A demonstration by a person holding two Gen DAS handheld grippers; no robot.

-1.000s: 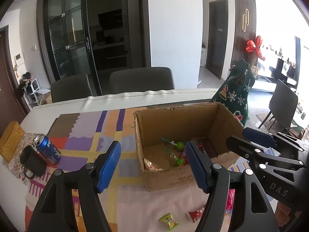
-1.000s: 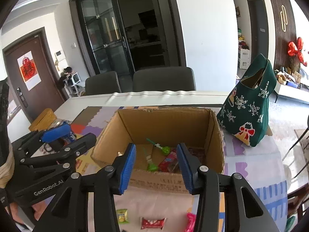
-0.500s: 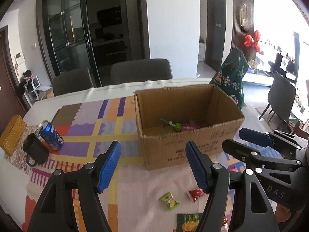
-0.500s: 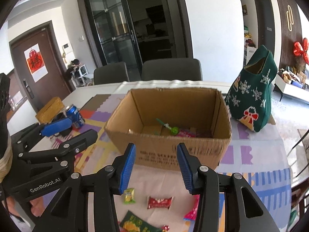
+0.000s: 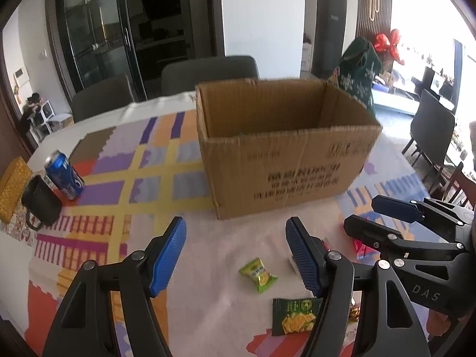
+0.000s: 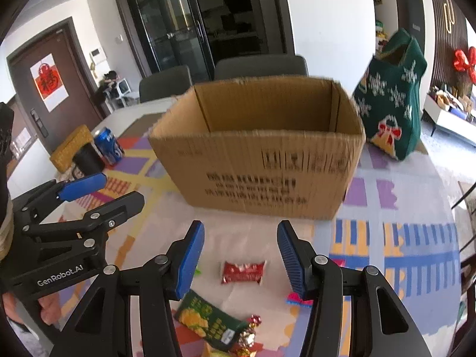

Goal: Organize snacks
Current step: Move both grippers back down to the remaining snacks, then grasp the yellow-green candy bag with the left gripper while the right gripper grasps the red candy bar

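An open cardboard box (image 5: 282,160) (image 6: 261,160) stands on the patterned tablecloth, and its inside is hidden from this low angle. Loose snacks lie in front of it: a green candy (image 5: 258,274), a dark green cracker packet (image 5: 294,316) (image 6: 205,318), a red wrapper (image 6: 242,271), a pink wrapper (image 6: 297,299) and gold foil sweets (image 6: 250,327). My left gripper (image 5: 235,238) (image 6: 119,189) hovers open over the cloth, left of the green candy. My right gripper (image 6: 241,232) (image 5: 366,212) is opening above the red wrapper, with nothing pressed between its pads.
A blue can (image 5: 64,175), a black mug (image 5: 41,205) and a yellow woven box (image 5: 12,187) sit at the table's left. A green Christmas bag (image 6: 392,98) stands right of the box. Dark chairs (image 5: 208,71) line the far side.
Both grippers have come down and back from over the box to the cloth in front of it. The loose snacks have come into view. The right jaws stand wider.
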